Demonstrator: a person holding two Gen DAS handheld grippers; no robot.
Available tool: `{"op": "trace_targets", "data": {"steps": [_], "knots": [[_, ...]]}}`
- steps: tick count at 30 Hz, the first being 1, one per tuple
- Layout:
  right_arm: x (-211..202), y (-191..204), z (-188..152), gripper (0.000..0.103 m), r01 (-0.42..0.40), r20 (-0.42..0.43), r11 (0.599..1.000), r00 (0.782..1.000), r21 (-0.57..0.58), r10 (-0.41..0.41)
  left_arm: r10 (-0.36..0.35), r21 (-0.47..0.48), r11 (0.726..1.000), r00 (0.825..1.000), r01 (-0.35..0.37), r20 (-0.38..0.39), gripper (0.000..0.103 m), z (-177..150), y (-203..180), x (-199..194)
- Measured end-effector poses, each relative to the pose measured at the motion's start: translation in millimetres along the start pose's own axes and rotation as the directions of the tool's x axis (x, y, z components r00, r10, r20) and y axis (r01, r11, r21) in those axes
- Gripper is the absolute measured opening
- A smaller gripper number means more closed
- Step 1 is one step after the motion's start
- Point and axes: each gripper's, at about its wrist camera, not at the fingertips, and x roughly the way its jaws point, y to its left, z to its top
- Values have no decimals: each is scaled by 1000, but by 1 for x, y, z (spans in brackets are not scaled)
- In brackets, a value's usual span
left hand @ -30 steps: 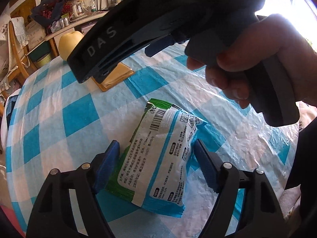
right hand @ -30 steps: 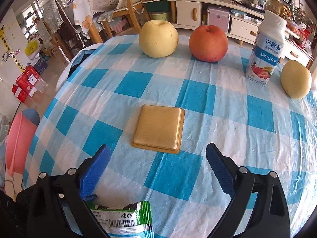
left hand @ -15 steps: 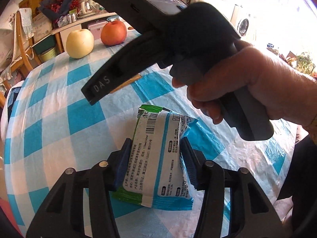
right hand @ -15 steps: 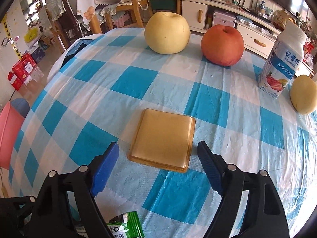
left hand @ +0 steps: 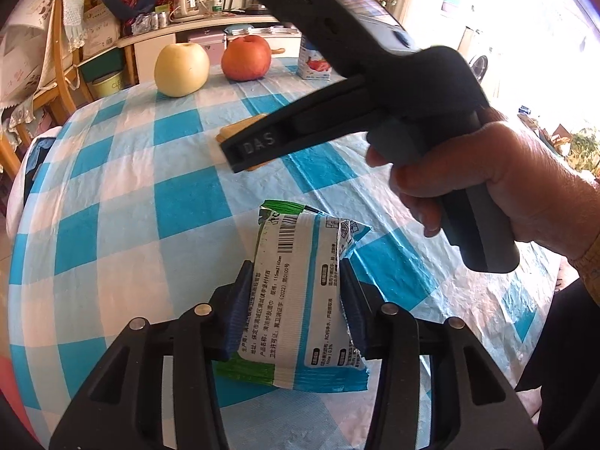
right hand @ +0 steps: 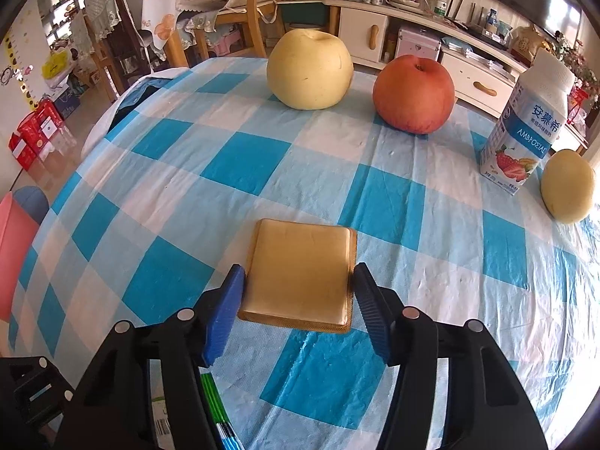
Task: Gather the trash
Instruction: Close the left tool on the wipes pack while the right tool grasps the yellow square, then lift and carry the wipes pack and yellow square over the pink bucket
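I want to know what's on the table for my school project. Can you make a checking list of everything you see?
Surface: round table under a blue-and-white checked plastic cloth.
Job's things: green-and-white wet wipe packet; flat golden square wrapper.
Clutter: yellow pear, red apple, yoghurt drink carton, small yellow fruit.
Grippers: left gripper closing, pads pressing the packet's sides; right gripper closing, wrapper between its pads, a sliver of gap on each side.
Cables: nothing seen.
Surroundings: wooden chairs, white cabinet, pink bin beside the table.
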Motion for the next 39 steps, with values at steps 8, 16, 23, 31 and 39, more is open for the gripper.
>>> {"op": "trace_targets", "data": {"steps": [8, 16, 23, 31, 39], "knots": [[-17, 2, 2, 60, 6, 31, 1000, 1000, -12, -6, 26, -67, 997, 999, -24, 23, 43, 1, 17, -6], [-40, 11, -1, 60, 1, 59, 999, 998, -34, 1, 76, -145, 987, 996, -68, 52, 38, -1, 35, -15], [-67, 26, -7, 60, -32, 96, 998, 995, -48, 36, 104, -194, 977, 991, -86, 87, 31, -5, 45, -28], [-83, 41, -18, 60, -42, 110, 997, 993, -59, 49, 110, -192, 977, 991, -93, 77, 41, -10, 49, -31], [-84, 45, -22, 60, -41, 111, 997, 993, -62, 48, 125, -138, 982, 992, -126, -14, 78, -14, 40, -10]]}}
